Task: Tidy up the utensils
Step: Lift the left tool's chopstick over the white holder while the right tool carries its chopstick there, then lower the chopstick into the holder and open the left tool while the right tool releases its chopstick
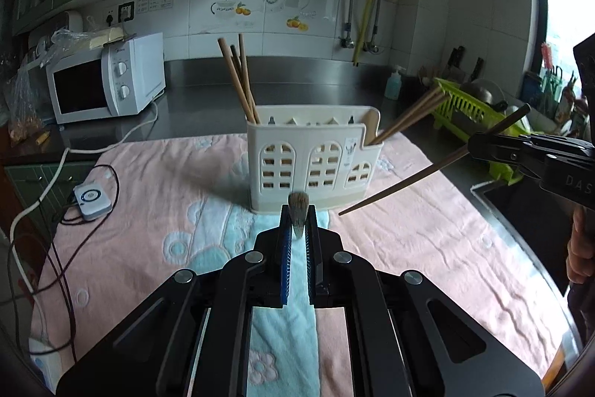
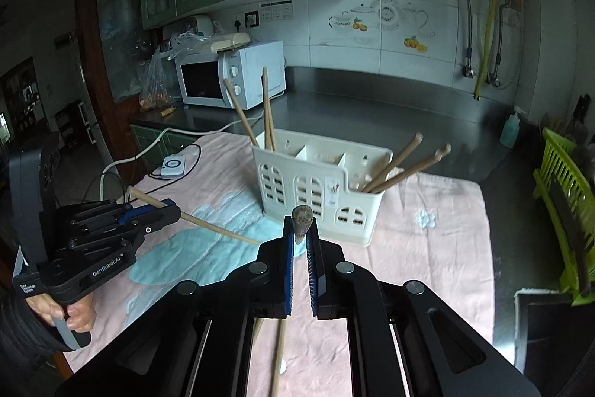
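kitchen bench under a pink towel (image 1: 156, 196) carries a cream utensil caddy (image 1: 312, 166); my left gripper (image 1: 297, 222) and right gripper (image 2: 302, 229) each clamp 1 chopstick (image 2: 219, 229) just before it.

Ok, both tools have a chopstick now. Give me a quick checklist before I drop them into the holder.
1. Left tool shut on its light chopstick: ok.
2. Right tool shut on its dark chopstick: ok.
3. Holder upright on the towel: ok.
4. Room in the holder: middle compartment looks free, end compartments already hold chopsticks: ok.
5. Chopsticks over the holder opening: both sit in front of it, tips angled down toward the towel: not ok.
6. Matching sort, light with the left group, dark with the right group: cannot tell, colours look similar.
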Available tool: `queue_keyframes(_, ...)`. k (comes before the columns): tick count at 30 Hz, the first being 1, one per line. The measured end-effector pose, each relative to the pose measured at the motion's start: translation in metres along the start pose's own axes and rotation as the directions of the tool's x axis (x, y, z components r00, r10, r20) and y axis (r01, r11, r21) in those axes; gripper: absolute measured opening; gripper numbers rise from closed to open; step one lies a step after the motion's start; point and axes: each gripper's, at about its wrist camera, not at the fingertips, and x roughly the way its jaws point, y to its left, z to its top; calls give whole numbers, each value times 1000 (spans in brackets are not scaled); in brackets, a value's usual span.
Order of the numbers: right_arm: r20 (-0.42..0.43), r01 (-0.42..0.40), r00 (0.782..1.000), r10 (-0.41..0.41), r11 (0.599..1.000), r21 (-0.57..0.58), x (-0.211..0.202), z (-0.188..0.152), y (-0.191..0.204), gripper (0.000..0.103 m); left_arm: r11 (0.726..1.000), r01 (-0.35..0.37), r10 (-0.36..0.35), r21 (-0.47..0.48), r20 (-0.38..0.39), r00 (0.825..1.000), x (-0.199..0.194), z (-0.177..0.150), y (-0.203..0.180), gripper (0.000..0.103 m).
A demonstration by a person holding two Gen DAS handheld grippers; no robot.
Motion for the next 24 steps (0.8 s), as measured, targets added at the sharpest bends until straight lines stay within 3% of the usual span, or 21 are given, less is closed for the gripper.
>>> queue_keyframes(6, 27, 28, 999, -28, 999, -27, -22, 37, -9, 6, 1000, 16, -16, 0, 39, 999, -6, 37, 1, 5)
queue_keyframes(14, 86, 91, 993, -86, 994, -57, -44, 78, -15, 6, 1000, 13, -14, 8, 171, 985, -26, 93, -3, 5)
queue_keyframes(18, 73, 107, 992, -103, 993, -57, -33, 88, -22, 6, 1000, -9, 9, -3, 238, 971, -29, 122, -3, 6)
queue_keyframes(24, 40, 115, 993, -113, 993, -26, -8, 91, -37, 7, 998, -66, 67, -12, 259, 963, -7, 143, -3, 6)
